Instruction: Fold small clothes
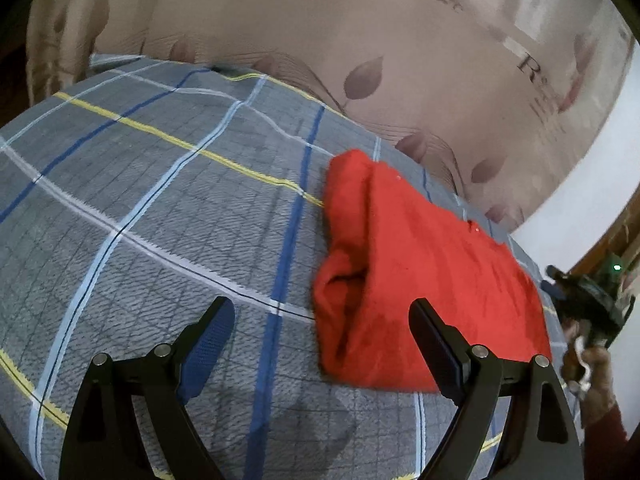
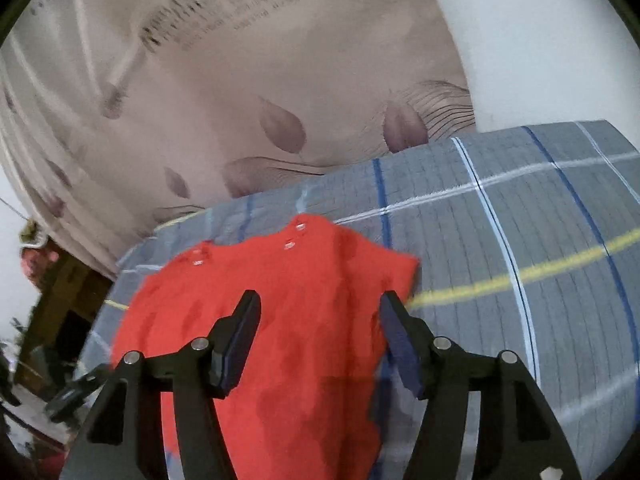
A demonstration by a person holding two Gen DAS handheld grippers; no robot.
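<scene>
A small red garment (image 1: 424, 256) lies on the grey plaid bed cover (image 1: 160, 208), its left side doubled over into a thick fold. In the right wrist view the garment (image 2: 296, 328) shows small snap buttons along its far edge. My left gripper (image 1: 322, 308) is open and wide, hovering at the garment's near left edge, its right finger over the red cloth and nothing between the pads. My right gripper (image 2: 320, 300) is open above the middle of the garment, its pads clear of the cloth. It also appears at the garment's right end as the right gripper (image 1: 580, 300).
A beige leaf-patterned fabric (image 1: 360, 60) rises behind the bed. A white wall (image 2: 540, 40) stands past it. Wooden furniture (image 2: 60, 292) and clutter sit beyond the bed's end. The plaid cover (image 2: 520, 260) spreads out on either side of the garment.
</scene>
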